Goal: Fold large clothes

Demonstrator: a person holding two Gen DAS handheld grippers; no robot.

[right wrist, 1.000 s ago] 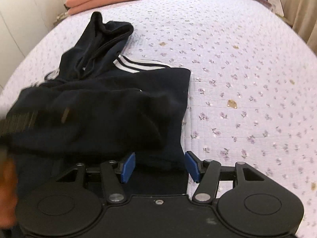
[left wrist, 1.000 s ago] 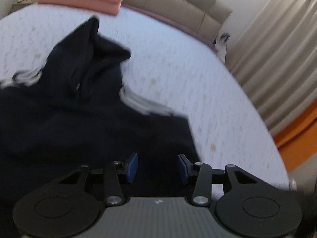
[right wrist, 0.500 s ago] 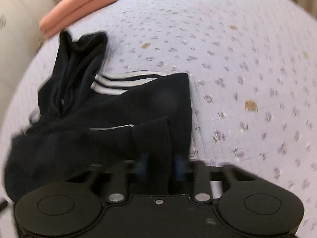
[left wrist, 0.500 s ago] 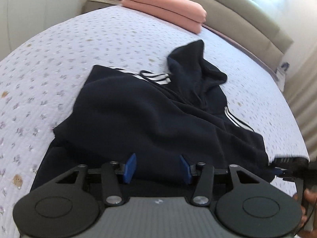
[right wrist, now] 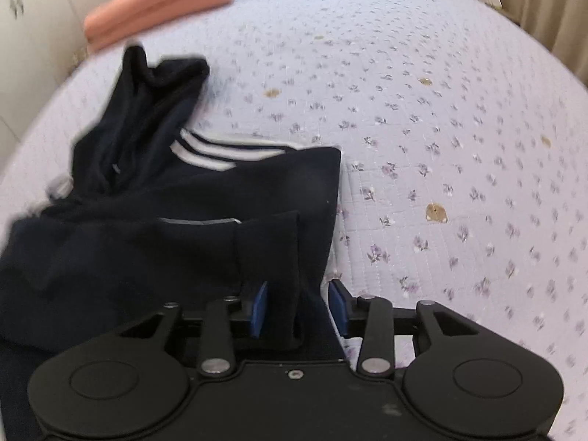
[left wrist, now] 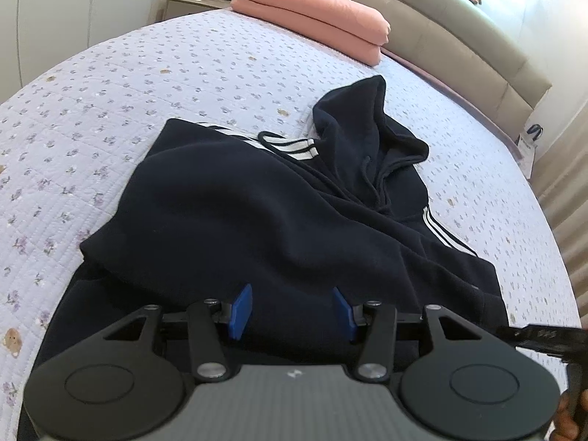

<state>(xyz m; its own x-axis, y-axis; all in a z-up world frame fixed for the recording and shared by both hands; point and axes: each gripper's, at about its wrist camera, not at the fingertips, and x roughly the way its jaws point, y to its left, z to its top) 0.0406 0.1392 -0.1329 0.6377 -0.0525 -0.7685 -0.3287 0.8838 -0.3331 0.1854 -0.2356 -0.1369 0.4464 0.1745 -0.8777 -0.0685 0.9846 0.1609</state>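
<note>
a dark hoodie lies crumpled on the bed, short of the pink pillows at its head. left tongs gape wide over the hoodie, gripping nothing. right tongs stand apart too, a fold of the hoodie's edge between them, ungripped.

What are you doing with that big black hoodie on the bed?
A person is folding the dark hoodie on the flowery bedspread, a gripper in each hand. The hoodie lies partly folded, hood pointing toward the pink blankets. The left gripper hovers open over it. The right gripper is open around a folded edge.
</note>
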